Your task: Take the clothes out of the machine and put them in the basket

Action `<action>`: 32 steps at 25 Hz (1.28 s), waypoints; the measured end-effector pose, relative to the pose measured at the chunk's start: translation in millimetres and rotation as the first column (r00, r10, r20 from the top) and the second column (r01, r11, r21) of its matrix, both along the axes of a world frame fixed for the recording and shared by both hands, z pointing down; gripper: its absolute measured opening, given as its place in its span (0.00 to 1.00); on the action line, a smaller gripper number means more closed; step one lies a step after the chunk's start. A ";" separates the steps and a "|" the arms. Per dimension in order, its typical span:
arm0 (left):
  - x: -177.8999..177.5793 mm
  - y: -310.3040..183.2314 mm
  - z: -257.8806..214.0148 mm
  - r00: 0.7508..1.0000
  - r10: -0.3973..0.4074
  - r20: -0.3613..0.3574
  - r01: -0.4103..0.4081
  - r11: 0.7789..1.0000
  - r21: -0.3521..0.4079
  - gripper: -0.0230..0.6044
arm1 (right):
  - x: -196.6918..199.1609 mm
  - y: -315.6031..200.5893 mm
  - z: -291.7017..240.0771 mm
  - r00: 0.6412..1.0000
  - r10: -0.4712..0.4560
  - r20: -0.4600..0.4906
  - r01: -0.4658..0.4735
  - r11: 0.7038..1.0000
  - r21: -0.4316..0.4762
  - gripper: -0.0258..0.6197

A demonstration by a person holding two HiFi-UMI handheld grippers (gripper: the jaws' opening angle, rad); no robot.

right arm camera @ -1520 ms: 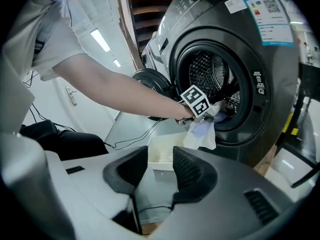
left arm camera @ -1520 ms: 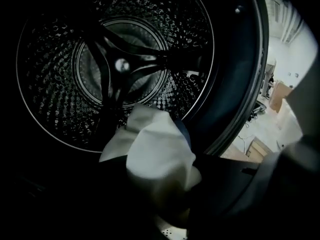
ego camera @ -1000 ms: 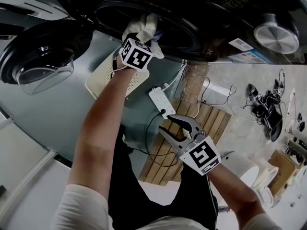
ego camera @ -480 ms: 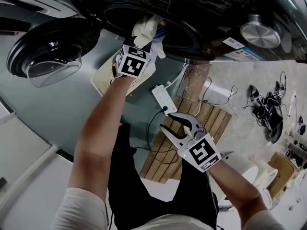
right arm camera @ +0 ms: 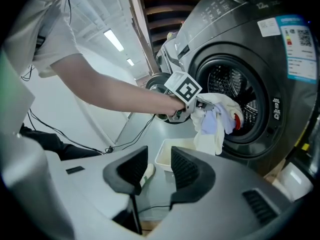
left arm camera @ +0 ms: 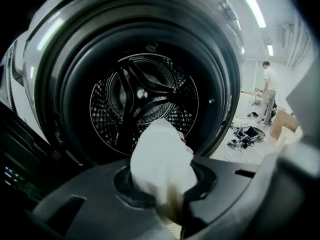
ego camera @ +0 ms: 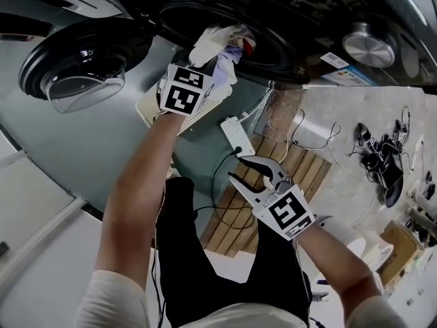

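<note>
Clothes in a crumpled white bundle hang clamped in the left hand-held gripper before the dark round washing-machine opening, the right hand-held gripper narrowly parted, empty.

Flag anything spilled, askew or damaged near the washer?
Nothing spilled or damaged. One oddity: a power strip lies loose on the floor beside the washer and basket. The clothes are clamped in the left gripper, not dropped.
</note>
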State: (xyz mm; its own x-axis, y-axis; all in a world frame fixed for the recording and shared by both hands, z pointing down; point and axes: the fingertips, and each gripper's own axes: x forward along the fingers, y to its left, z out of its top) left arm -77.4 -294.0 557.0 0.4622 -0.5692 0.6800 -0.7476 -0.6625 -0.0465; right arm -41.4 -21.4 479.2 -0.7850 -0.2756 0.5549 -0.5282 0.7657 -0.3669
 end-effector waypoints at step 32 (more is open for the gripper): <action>-160.1 100.5 -58.5 0.992 -0.109 -0.068 0.114 0.991 0.065 0.17 | -71.8 6.5 10.4 0.987 -0.161 -0.013 0.161 0.987 0.028 0.26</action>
